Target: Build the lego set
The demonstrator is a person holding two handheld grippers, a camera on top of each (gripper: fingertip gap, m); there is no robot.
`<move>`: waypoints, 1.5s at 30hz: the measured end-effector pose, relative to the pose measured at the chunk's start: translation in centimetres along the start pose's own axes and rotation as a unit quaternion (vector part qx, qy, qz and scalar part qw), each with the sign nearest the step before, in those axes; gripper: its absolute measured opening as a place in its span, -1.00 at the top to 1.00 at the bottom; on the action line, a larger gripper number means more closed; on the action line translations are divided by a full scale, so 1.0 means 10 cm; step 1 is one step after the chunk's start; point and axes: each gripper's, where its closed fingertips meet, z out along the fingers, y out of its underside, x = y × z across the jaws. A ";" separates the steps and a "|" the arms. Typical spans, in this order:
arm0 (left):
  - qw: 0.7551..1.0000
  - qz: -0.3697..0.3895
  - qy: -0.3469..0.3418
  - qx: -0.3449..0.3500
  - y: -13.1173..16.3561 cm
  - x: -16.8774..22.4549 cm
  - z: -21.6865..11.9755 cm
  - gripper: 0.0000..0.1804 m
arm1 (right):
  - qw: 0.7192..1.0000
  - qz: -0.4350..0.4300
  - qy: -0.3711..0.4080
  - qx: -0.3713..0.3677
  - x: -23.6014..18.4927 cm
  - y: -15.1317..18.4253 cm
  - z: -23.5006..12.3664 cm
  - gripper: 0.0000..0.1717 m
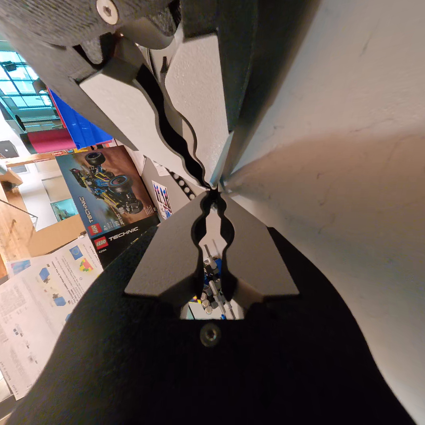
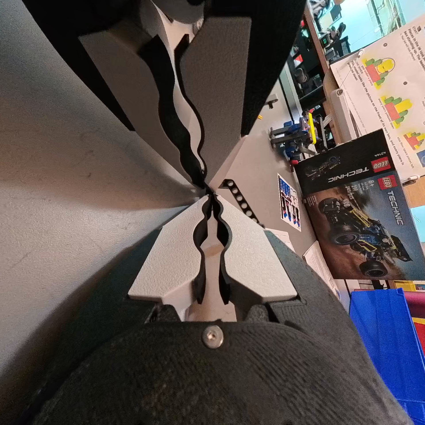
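Left tongs (image 1: pixel 212 200): tips together, can't tell if pinching anything | Right tongs (image 2: pixel 211 200): tips together, nose to nose with left | Black strip with holes (image 2: pixel 241 202): flat on bench (image 2: pixel 259 161), just right of right tongs, running near to far.

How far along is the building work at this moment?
Done: a partly built model stands on the table. In hand: both tools meet tip to tip, the left tool pinching a small grey piece. Left: black beam and sticker sheet lie unused.
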 end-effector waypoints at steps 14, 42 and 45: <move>0.981 -0.165 0.011 0.106 -0.15 -0.13 -0.34 0.99 | 1.000 0.006 0.007 0.012 0.05 0.00 -0.05 0.91; 0.609 -0.597 0.015 0.523 -0.50 -0.86 -1.00 0.99 | 0.808 0.363 -0.171 0.431 0.55 -0.74 -1.14 0.97; 0.711 -0.563 0.021 0.421 -0.46 -0.68 -0.79 0.96 | 0.873 0.309 -0.178 0.331 0.41 -0.57 -0.98 0.97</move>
